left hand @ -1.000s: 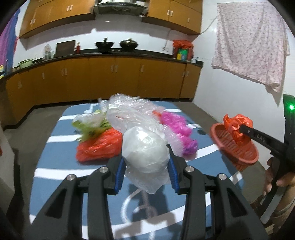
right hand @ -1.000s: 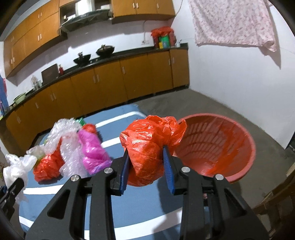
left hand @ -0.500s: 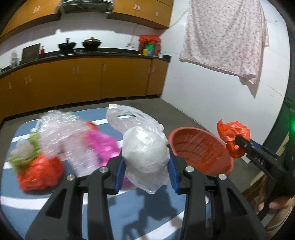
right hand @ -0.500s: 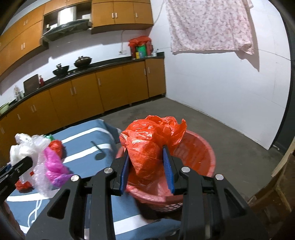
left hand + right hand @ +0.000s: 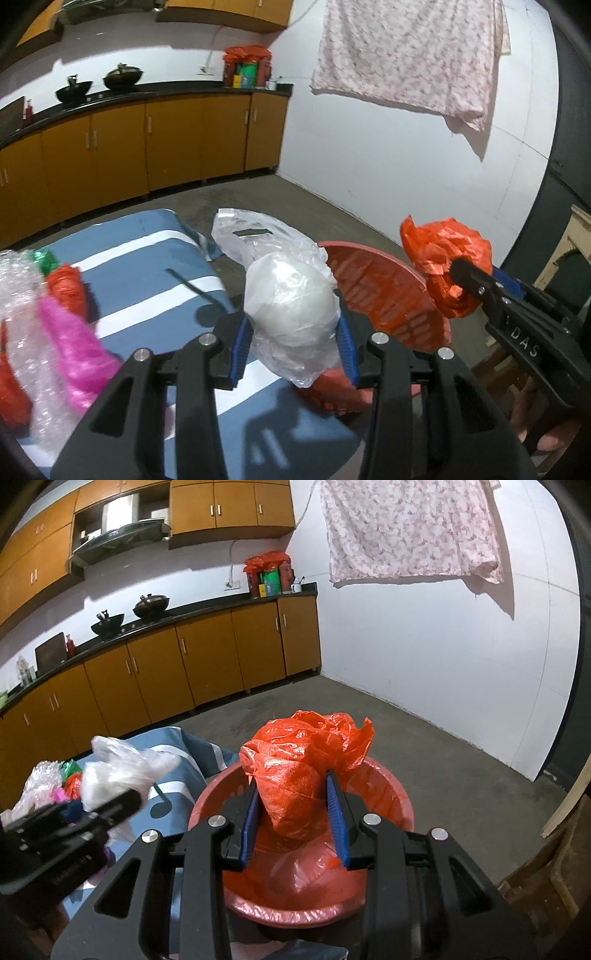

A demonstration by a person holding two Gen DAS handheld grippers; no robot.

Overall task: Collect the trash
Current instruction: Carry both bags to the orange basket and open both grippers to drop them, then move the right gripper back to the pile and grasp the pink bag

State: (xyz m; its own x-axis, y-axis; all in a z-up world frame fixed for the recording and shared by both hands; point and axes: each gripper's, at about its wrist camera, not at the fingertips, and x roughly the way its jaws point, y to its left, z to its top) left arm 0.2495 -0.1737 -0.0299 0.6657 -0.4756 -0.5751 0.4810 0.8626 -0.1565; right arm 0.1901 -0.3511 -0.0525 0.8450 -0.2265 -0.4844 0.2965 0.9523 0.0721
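My left gripper [image 5: 293,341] is shut on a white plastic bag [image 5: 291,302] and holds it above the table's right end, beside the red basket [image 5: 384,295]. My right gripper [image 5: 293,821] is shut on a crumpled orange plastic bag [image 5: 299,771] and holds it directly over the red basket [image 5: 391,797], which is lined with a thin red bag. The orange bag [image 5: 443,258] and the right gripper also show at the right of the left wrist view. The white bag [image 5: 118,768] shows at the left of the right wrist view.
A blue-and-white striped cloth covers the table [image 5: 147,280]. More trash lies at its left: a pink bag [image 5: 74,347], bubble wrap [image 5: 22,332], an orange bag [image 5: 66,288]. Wooden furniture [image 5: 546,867] stands right of the basket. Kitchen cabinets [image 5: 184,664] line the back wall.
Both grippers swung right, away from the trash pile. The right gripper now holds the orange bag over the basket; the left has brought the white bag to the basket's side.
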